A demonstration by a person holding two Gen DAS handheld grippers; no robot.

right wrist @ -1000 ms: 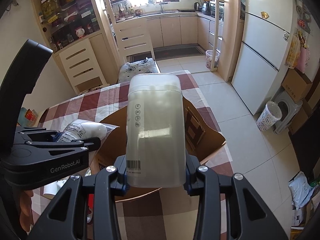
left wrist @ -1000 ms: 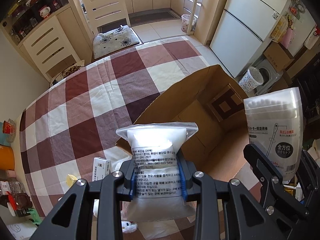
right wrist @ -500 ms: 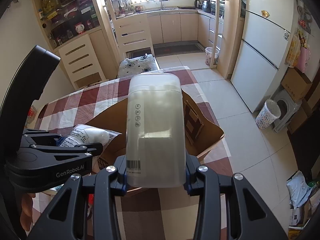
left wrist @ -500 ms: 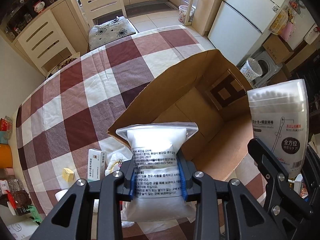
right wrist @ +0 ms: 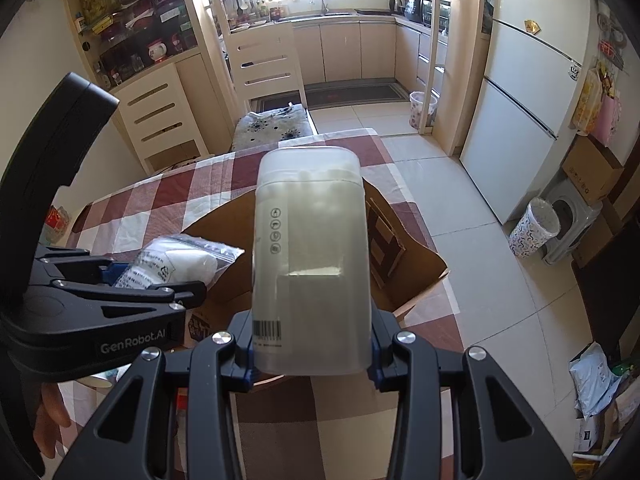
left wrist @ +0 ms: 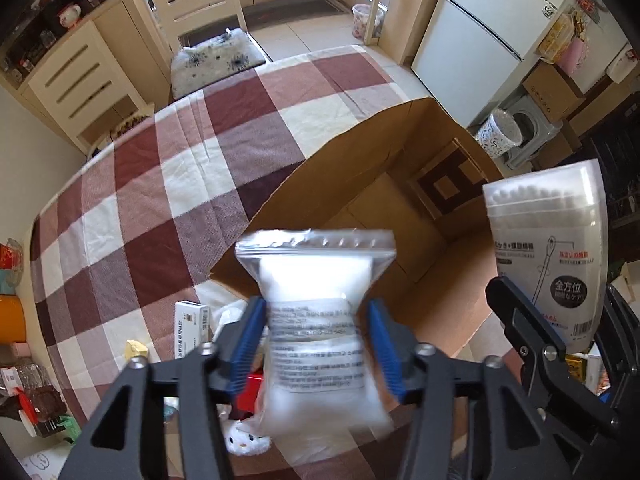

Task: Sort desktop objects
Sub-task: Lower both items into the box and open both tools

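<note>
My left gripper [left wrist: 316,312] points down over the near edge of an open cardboard box [left wrist: 360,168]. Its jaws are opening. A zip bag of white cotton [left wrist: 312,272] hangs blurred between the blue pads [left wrist: 250,332], with a gap on each side. In the right wrist view the same bag [right wrist: 180,260] sticks out of the left gripper [right wrist: 160,280] above the box [right wrist: 412,264]. My right gripper [right wrist: 310,328] is shut on a translucent cotton swab box [right wrist: 312,240], held upright over the box's near right side; the swab box [left wrist: 548,248] also shows in the left wrist view.
The checked tablecloth [left wrist: 160,180] covers the table. Left of the box lie a small white carton [left wrist: 192,328], a yellow piece [left wrist: 136,350], a red item [left wrist: 250,392] and a white plush toy [left wrist: 244,444]. A chair [left wrist: 200,0] stands at the table's far end, a fridge [right wrist: 520,120] to the right.
The left jaws have spread apart and their pads have come off the bag, which now looks blurred. The right gripper and its swab box have not moved.
</note>
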